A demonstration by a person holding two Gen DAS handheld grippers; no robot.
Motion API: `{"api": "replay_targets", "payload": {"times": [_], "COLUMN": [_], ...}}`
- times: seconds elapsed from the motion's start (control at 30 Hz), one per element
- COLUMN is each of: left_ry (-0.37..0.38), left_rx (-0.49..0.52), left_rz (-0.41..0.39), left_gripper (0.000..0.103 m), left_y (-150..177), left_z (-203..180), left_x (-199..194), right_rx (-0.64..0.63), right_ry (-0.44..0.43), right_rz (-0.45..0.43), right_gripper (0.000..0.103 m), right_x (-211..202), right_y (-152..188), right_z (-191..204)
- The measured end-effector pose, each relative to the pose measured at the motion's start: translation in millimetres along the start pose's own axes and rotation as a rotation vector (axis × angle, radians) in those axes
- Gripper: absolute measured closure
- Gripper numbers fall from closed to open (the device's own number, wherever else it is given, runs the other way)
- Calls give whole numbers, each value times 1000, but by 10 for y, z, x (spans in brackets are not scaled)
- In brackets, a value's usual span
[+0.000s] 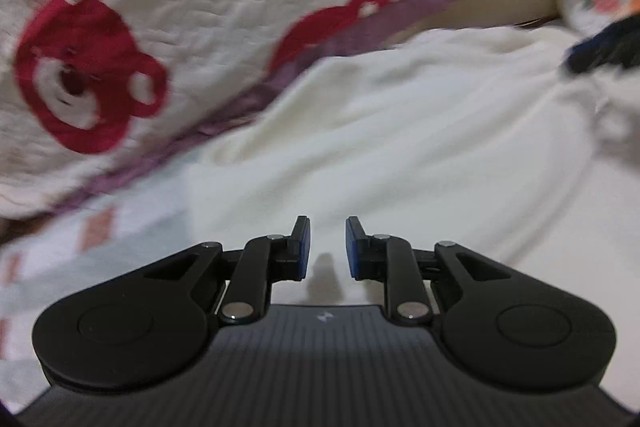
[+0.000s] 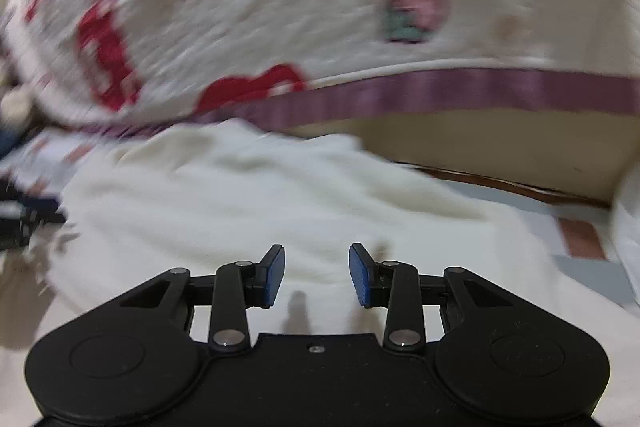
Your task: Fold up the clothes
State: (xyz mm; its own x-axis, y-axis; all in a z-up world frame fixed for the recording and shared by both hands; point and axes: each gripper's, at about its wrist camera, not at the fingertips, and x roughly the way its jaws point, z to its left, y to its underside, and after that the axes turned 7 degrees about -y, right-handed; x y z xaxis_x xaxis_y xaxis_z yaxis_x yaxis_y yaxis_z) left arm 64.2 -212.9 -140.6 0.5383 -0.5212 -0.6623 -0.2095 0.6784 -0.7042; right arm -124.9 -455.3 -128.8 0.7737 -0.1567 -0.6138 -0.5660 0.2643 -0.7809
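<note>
Ahead of the spread fingers of the left gripper (image 1: 327,247) and right gripper (image 2: 317,275), the rumpled cream-white fleece garment (image 1: 400,131) lies open and unobstructed. Beyond it rises a quilted cream blanket with red bear faces and purple trim (image 1: 192,11), closing the far side.

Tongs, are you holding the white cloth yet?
No. Both the left tongs and the right tongs are open and empty, hovering over the cream-white garment.
</note>
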Motion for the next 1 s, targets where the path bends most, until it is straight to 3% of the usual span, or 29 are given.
{"api": "replay_targets", "payload": {"times": [0.1,0.2,0.33,0.67,0.87,1.0], "left_ry": [18,-25,-87,-82,-186,-233], "left_rx": [-36,-29,20,-13,291,377], "left_rz": [79,63,57,87,52,110], "left_gripper": [83,79,76,76,76,69], "left_y": [135,247,311,281,324,83], "left_z": [-26,-31,-65,-37,-406,-528], "left_x": [108,76,27,71,32,-62], "right_rx": [-59,-82,-2,-47,-10,58], "right_ry": [-22,-31,-128,-91,-130,-170], "right_rz": [77,146,86,56,71,87], "right_gripper": [63,60,62,62,61,59], "right_x": [221,381,265,186,47,-116], "right_y": [95,231,342,461,475,484], "right_z": [178,170,-85,-8,-50,-100]}}
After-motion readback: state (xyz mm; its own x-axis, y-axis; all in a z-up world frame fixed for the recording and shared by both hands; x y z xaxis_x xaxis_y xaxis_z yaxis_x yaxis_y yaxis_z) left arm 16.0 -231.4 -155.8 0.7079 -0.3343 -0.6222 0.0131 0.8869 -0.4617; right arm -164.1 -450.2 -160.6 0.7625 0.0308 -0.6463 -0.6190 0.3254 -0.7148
